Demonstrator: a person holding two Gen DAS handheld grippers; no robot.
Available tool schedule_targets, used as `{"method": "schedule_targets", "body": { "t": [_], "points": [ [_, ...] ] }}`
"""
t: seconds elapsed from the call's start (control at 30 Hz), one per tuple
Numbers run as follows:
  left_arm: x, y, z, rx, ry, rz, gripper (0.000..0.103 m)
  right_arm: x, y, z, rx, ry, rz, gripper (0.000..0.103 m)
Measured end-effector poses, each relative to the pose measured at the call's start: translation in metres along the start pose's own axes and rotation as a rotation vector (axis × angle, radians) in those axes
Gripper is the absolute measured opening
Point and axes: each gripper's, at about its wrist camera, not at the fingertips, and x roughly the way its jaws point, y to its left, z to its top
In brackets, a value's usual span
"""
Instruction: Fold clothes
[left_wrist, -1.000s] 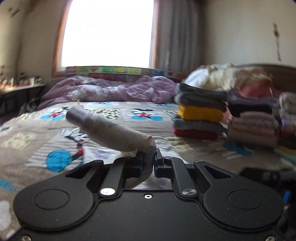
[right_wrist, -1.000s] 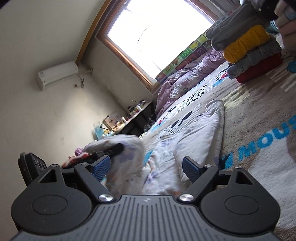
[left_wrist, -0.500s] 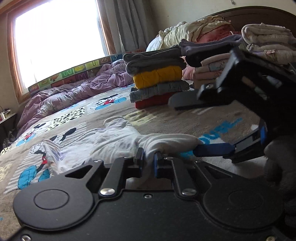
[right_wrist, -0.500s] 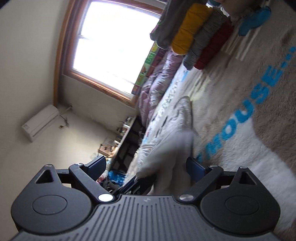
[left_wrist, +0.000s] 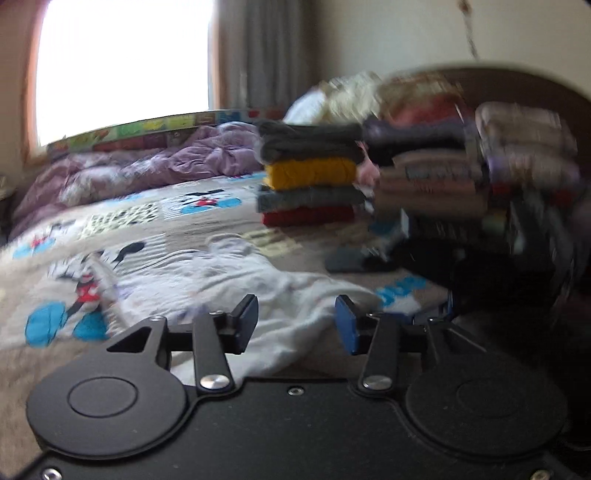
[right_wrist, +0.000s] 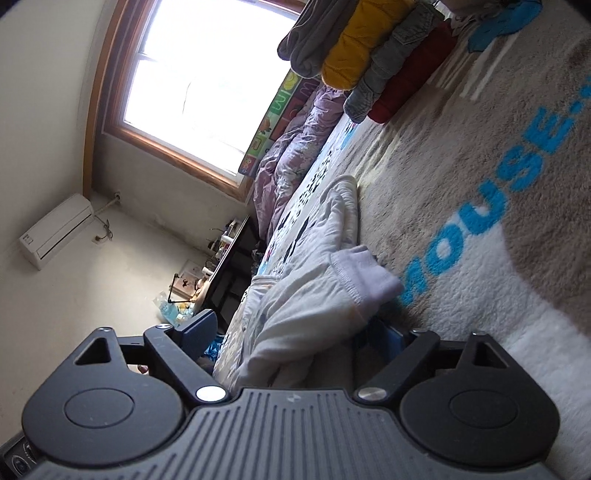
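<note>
Garment (left_wrist: 229, 284), pale, lies spread on bed blanket (right_wrist: 480, 155), its cuff loose between left gripper (left_wrist: 295, 321) pads, which have just been opening. Right gripper (right_wrist: 295, 332) fingers spread wide around a sleeve fold, not pinching. Folded stack (left_wrist: 310, 177) sits well beyond fingertips; open blanket to their right.

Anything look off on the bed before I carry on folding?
The white garment lies rumpled and bunched, not flat, its cuffed end flopped over near the right gripper. The left gripper, jaws just opened, has let go of it. The folded stack looks tidy.
</note>
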Motion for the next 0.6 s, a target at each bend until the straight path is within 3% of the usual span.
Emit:
{"method": "schedule_targets", "body": {
  "t": [0.13, 0.2, 0.27, 0.4, 0.6],
  "points": [
    [-0.027, 0.068, -0.009, -0.210, -0.017, 0.118, 0.043, 0.000, -0.006, 0.004, 0.033, -0.014, -0.001, 0.071],
    [-0.035, 0.092, -0.018, -0.296, 0.008, 0.159, 0.040, 0.001, -0.005, 0.005, 0.019, -0.017, -0.015, 0.059],
    [-0.040, 0.104, -0.029, -0.362, 0.057, 0.160, 0.034, 0.002, -0.001, 0.007, -0.010, -0.023, -0.024, 0.036],
    [-0.038, 0.104, -0.046, -0.411, 0.143, 0.148, 0.029, -0.001, 0.016, 0.013, -0.090, -0.044, -0.011, 0.028],
    [-0.036, 0.100, -0.048, -0.419, 0.149, 0.118, 0.026, 0.000, 0.039, 0.032, -0.169, -0.076, 0.042, 0.022]
  ]
}}
